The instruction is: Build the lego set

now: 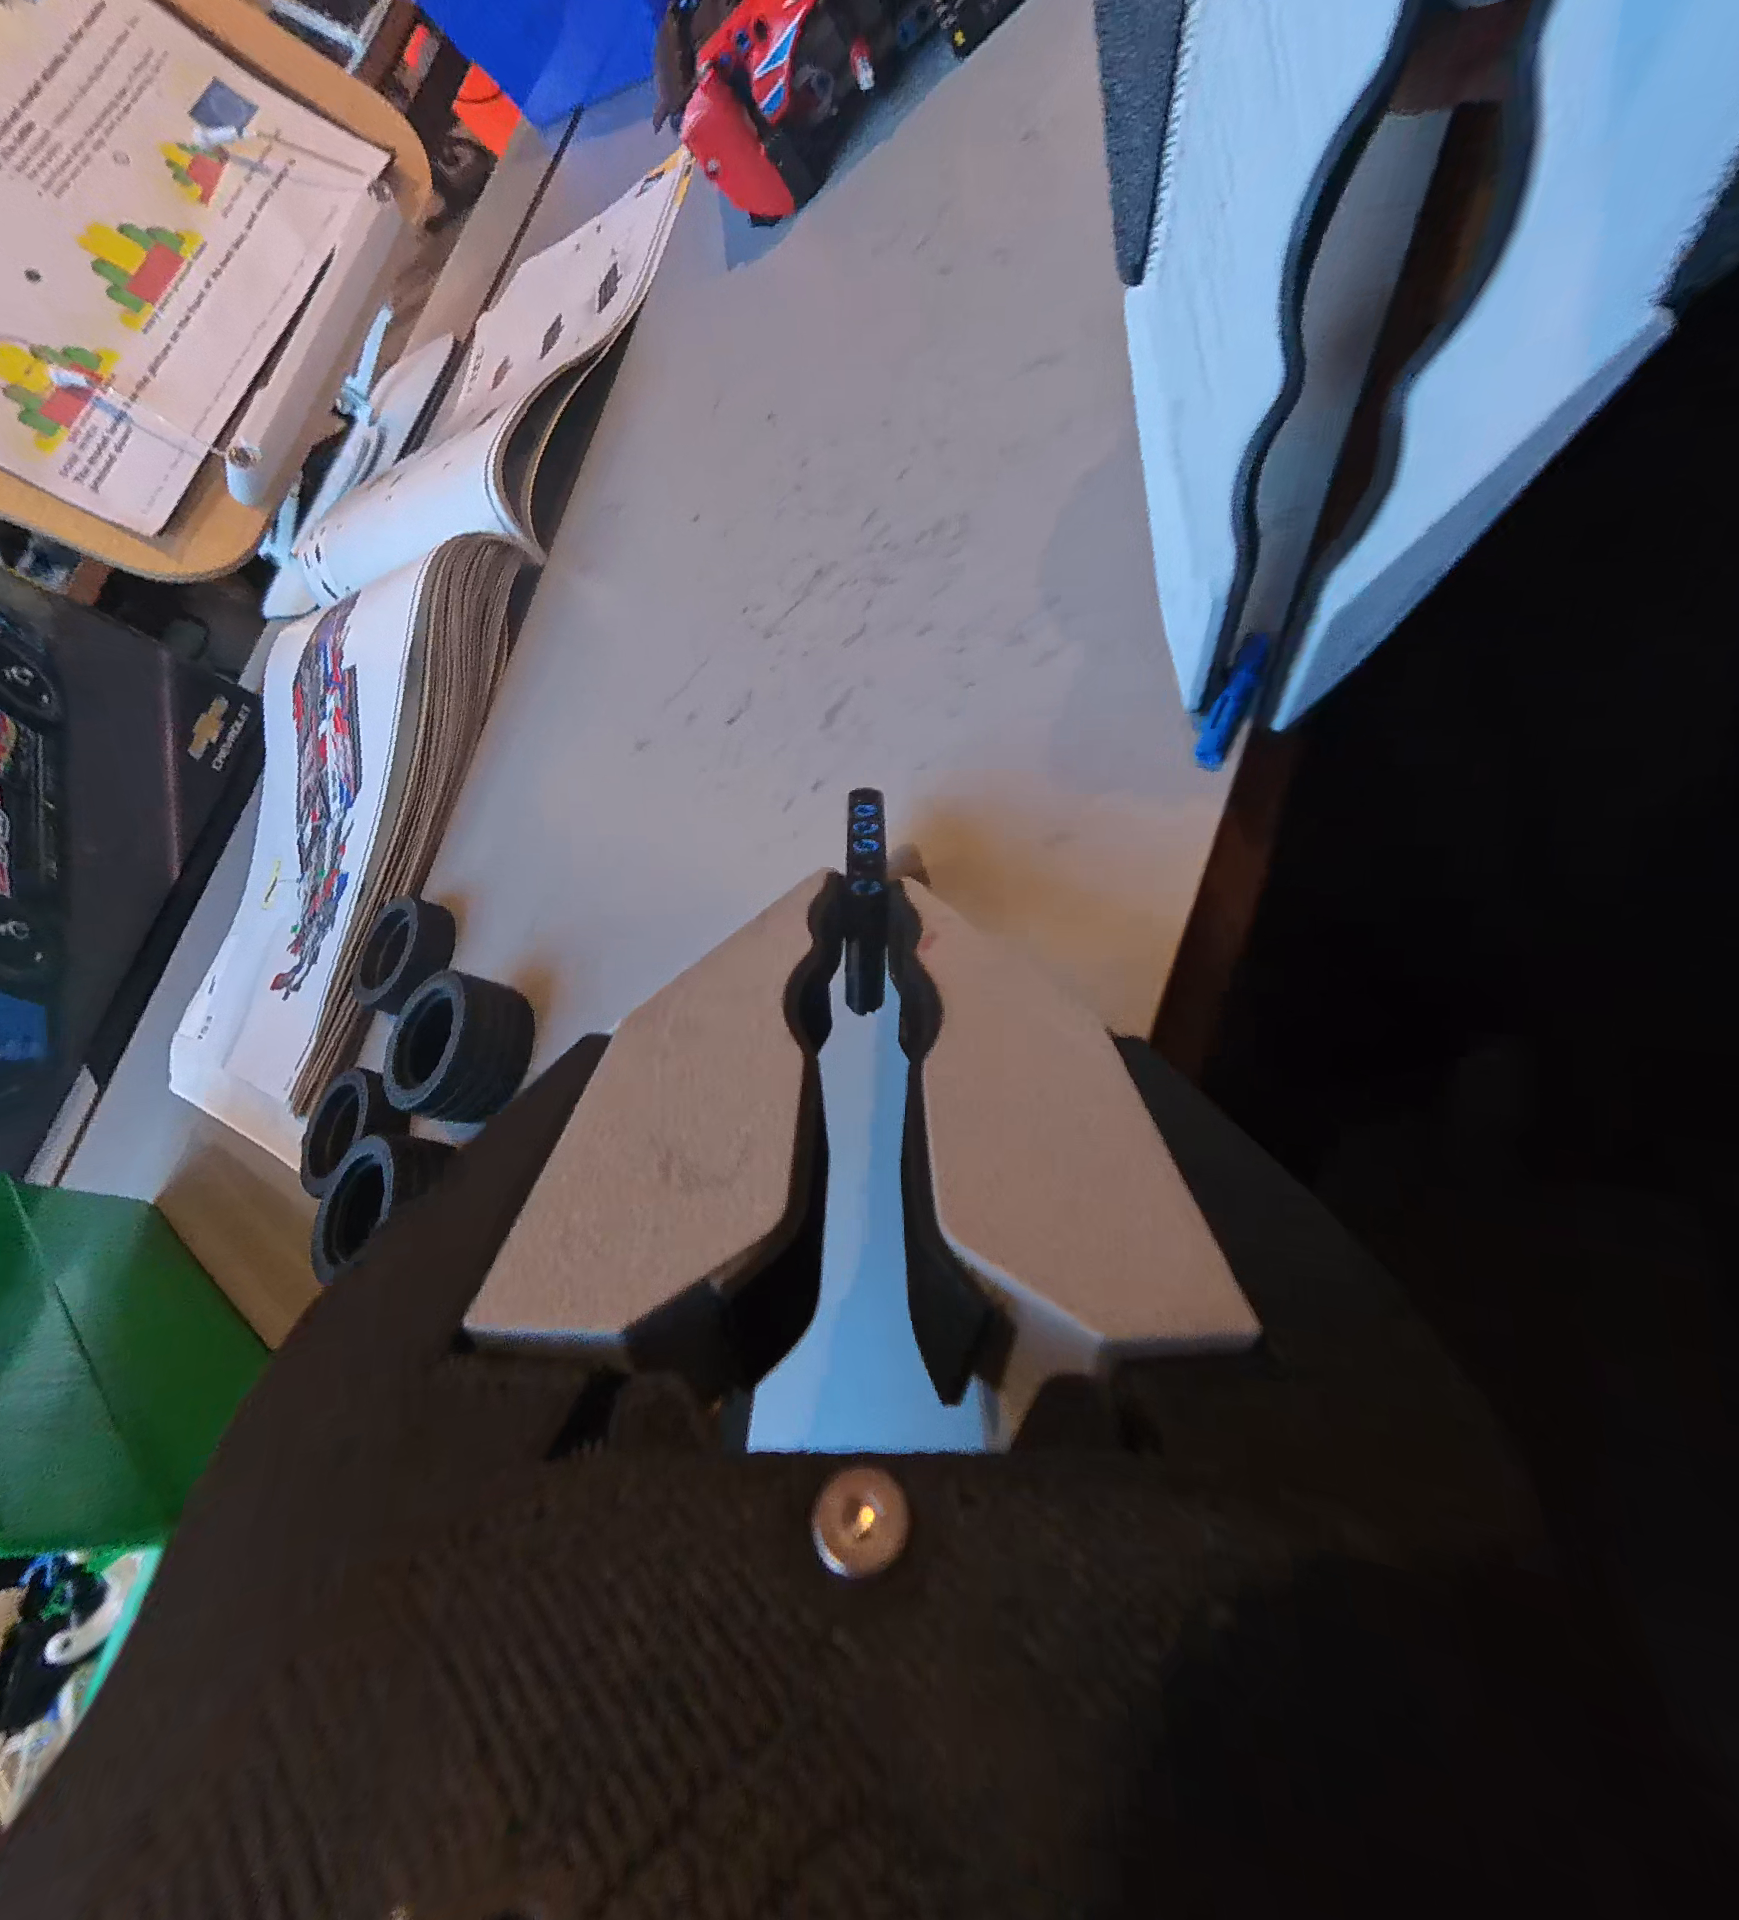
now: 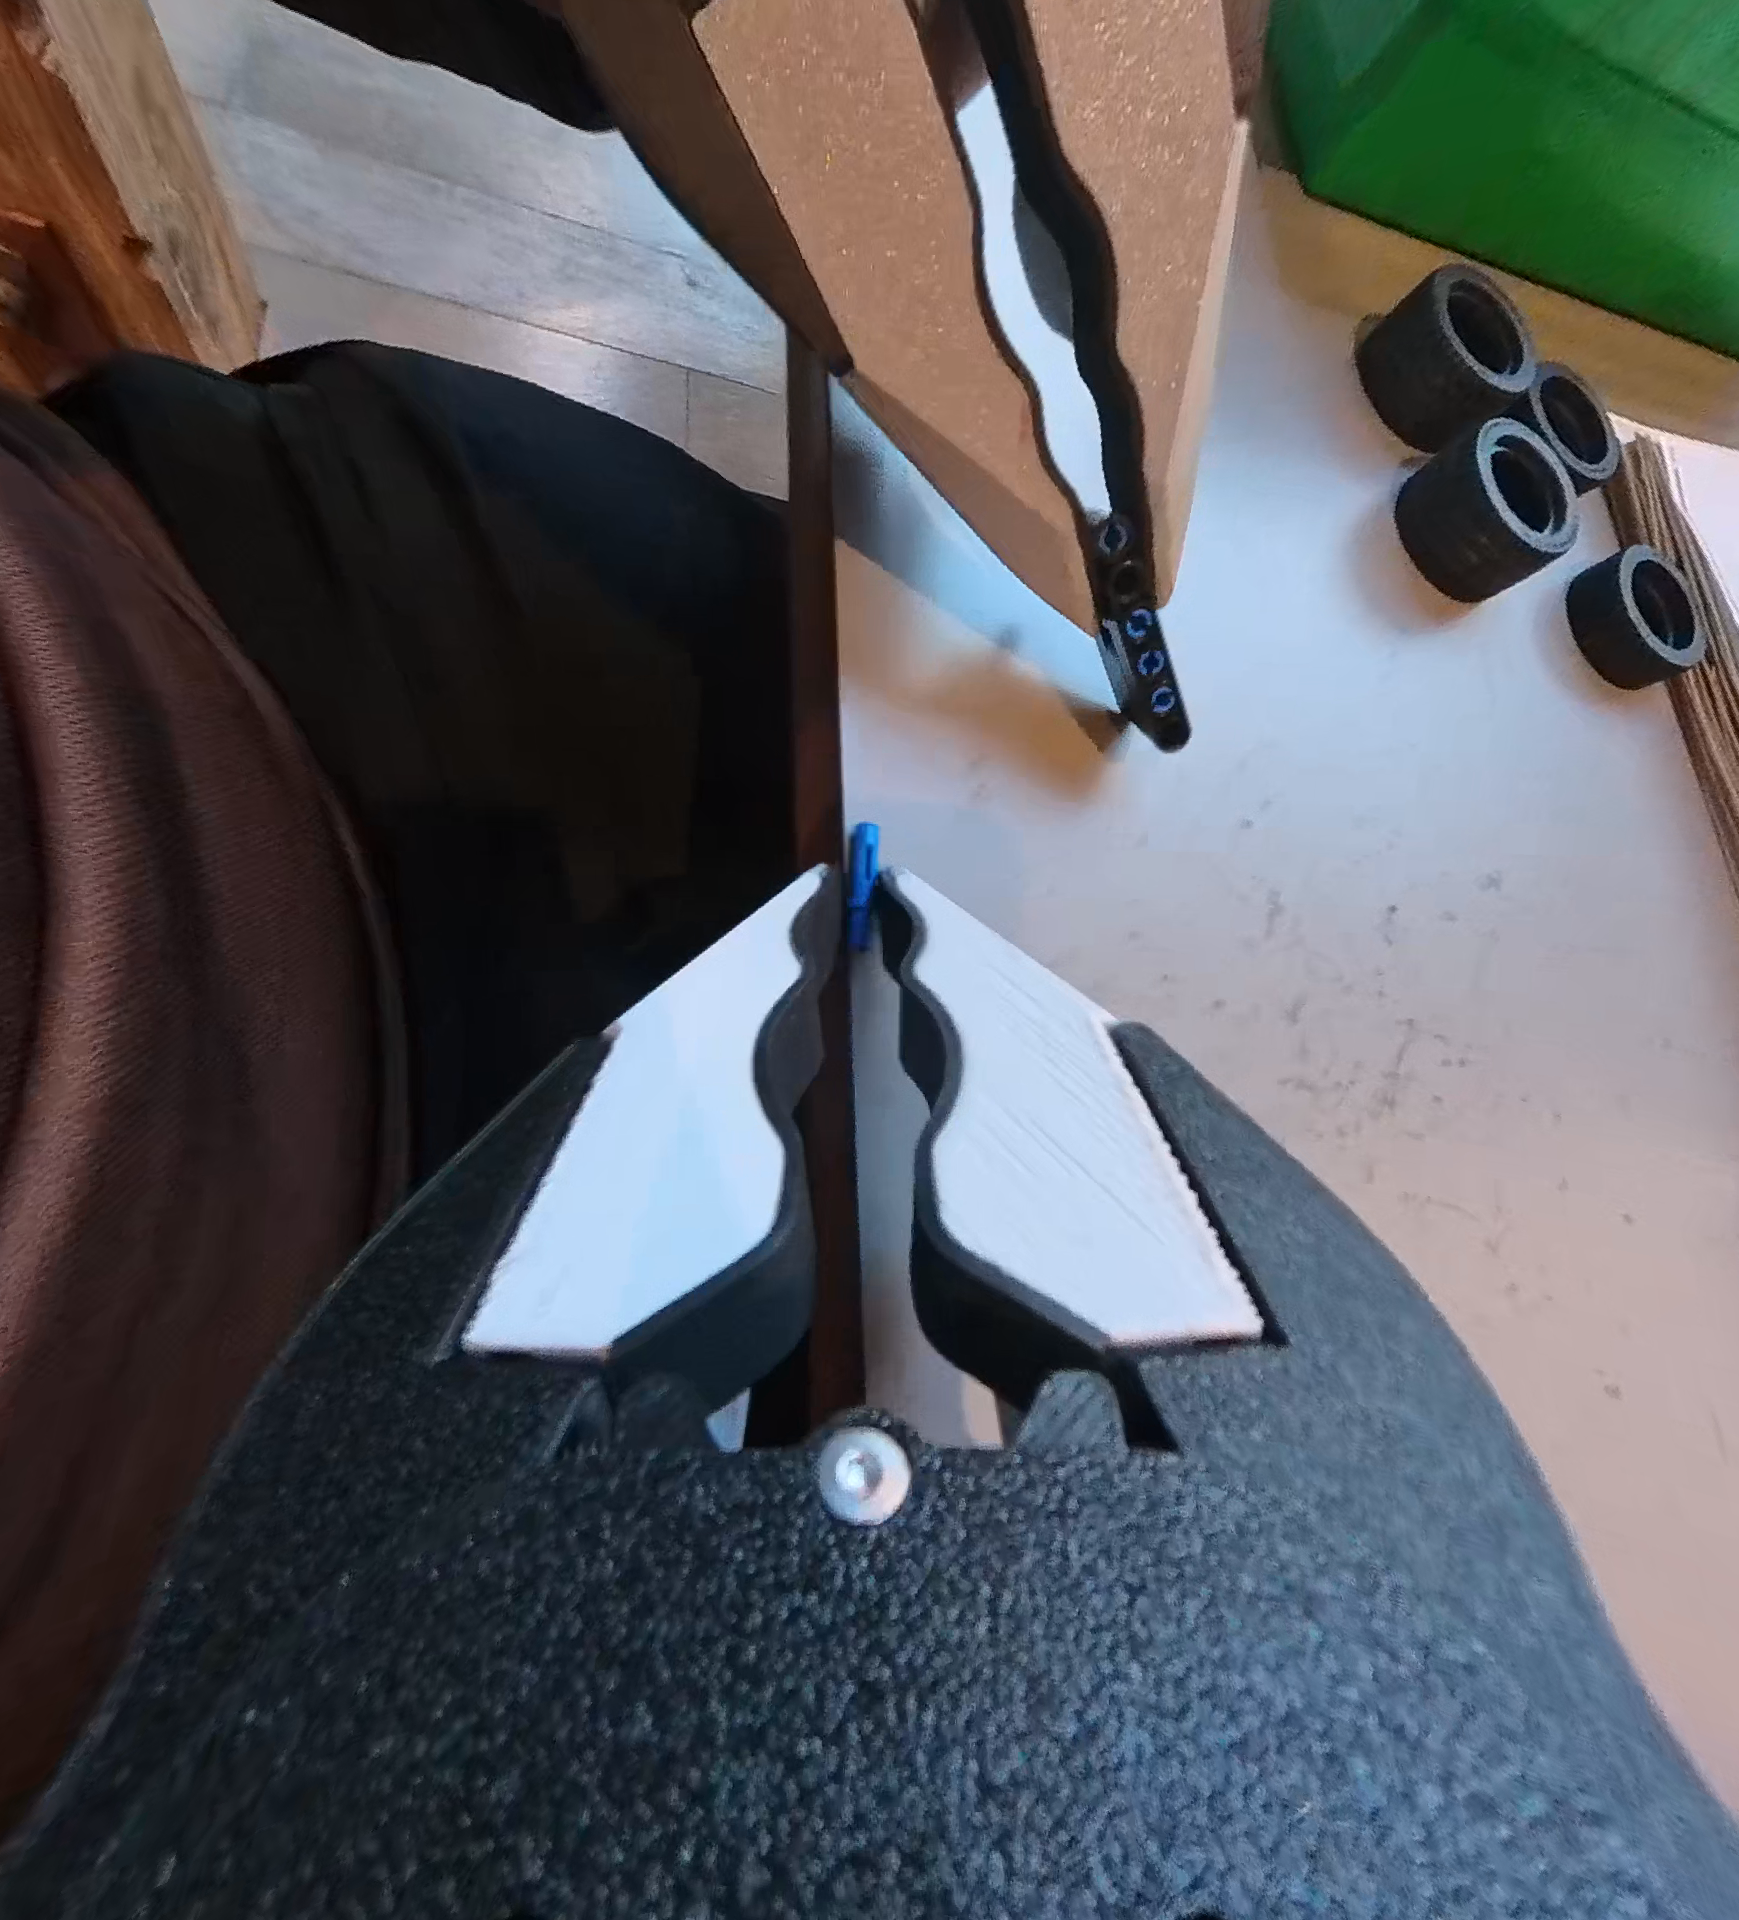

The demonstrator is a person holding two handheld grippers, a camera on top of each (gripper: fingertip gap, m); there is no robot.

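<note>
My left gripper (image 1: 865, 881) is shut on a black beam (image 1: 864, 831) with blue pins in its holes; the beam sticks out past the fingertips above the white table (image 1: 823, 499). The same beam shows in the right wrist view (image 2: 1145, 665), held by the left gripper (image 2: 1130, 577) just above the table. My right gripper (image 2: 860, 873) is shut on a small blue pin (image 2: 861, 883) near the table's edge. In the left wrist view the right gripper (image 1: 1244, 681) sits at the right with the blue pin (image 1: 1226, 701) at its tips.
Several black tyres (image 1: 418, 1081) lie beside an open instruction booklet (image 1: 366, 790); they also show in the right wrist view (image 2: 1499, 488). A green box (image 2: 1571, 156) stands behind them. A red car model (image 1: 771, 104) sits at the table's far end. A brown seat (image 2: 117, 935) is beside the table. Some 7 cm of space lies between my two pairs of fingers. Measured from the fingertips, the brown seat (image 2: 117, 935) is 10 cm or so from the right gripper and 15 cm from the left.
</note>
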